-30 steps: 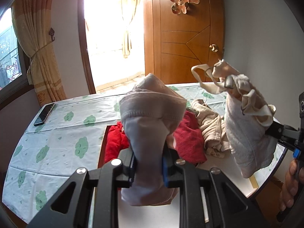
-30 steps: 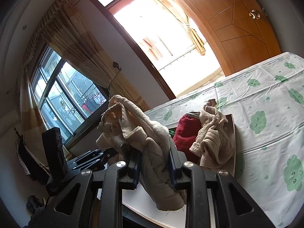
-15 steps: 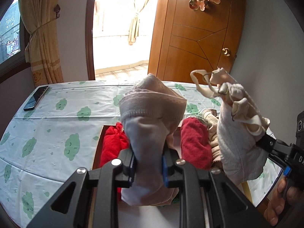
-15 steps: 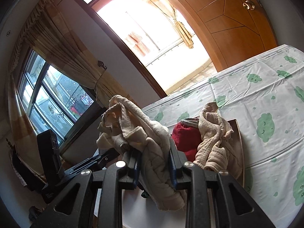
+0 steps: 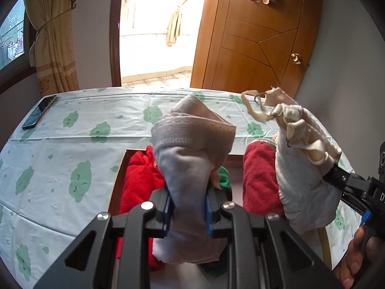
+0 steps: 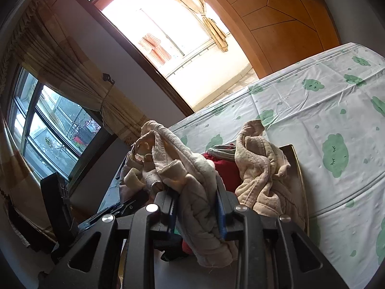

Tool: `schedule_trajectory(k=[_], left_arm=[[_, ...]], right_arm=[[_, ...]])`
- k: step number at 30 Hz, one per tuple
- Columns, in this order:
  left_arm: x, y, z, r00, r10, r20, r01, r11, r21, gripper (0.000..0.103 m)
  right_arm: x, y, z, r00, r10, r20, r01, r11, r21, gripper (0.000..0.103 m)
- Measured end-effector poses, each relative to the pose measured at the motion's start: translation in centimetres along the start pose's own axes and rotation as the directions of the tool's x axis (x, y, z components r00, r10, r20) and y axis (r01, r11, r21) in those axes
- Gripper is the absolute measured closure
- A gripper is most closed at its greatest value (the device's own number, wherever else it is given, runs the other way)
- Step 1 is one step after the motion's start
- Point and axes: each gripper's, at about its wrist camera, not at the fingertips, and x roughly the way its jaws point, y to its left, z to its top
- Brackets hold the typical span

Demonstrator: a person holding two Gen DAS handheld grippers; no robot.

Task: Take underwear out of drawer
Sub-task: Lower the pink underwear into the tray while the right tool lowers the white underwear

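Observation:
My left gripper point(image 5: 187, 209) is shut on a pale grey-beige pair of underwear point(image 5: 192, 154), held above the open drawer point(image 5: 120, 168). My right gripper point(image 6: 197, 207) is shut on a cream bra point(image 6: 192, 175) and holds it up over the drawer's right side; it also shows in the left wrist view point(image 5: 300, 159). In the drawer lie red garments point(image 5: 137, 180), a bit of green cloth point(image 5: 225, 180) and a crumpled beige garment point(image 6: 262, 175) by the drawer's right rim point(image 6: 300, 175).
The drawer opens from under a bed with a white sheet printed with green clouds point(image 5: 79, 144). A phone point(image 5: 39, 115) lies on the sheet at far left. A wooden door point(image 5: 259, 36), a balcony doorway and curtains point(image 5: 53, 38) stand behind.
Both grippers have moved nearer the drawer with their garments still gripped, and the view has swung right. The drawer's contents look unchanged.

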Motion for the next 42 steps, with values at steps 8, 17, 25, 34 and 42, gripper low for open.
schedule_trajectory(k=[8,17,25,34,42], left_arm=[[1.9,0.6,-0.3,0.999,0.020,-0.036,-0.021,0.999,-0.030,0.081],[1.9,0.4,-0.6,0.999,0.025,-0.027,-0.025,1.000,-0.007,0.069],[1.2,0.3,-0.7,1.000,0.030,-0.010,-0.030,0.999,-0.014,0.047],[0.0,0.0,-0.7,0.999,0.028,0.026,-0.028,0.999,-0.017,0.035],[-1.6,-0.1,-1.3,0.999,0.001,0.055,0.001,1.000,-0.024,0.034]], right_arm=[[1.1,-0.5,0.0,0.999,-0.046,-0.007,0.045,0.999,-0.010,0.069],[1.7,-0.4,-0.4,0.996,-0.086,-0.010,0.085,0.994,-0.067,0.049],[1.2,0.0,-0.3,0.996,-0.092,0.007,0.092,0.991,-0.098,0.039],[-0.4,0.3,0.1,0.993,-0.106,0.049,0.111,0.986,-0.123,0.033],[-2.2,0.3,-0.6,0.995,-0.081,0.066,0.090,0.986,-0.143,0.032]])
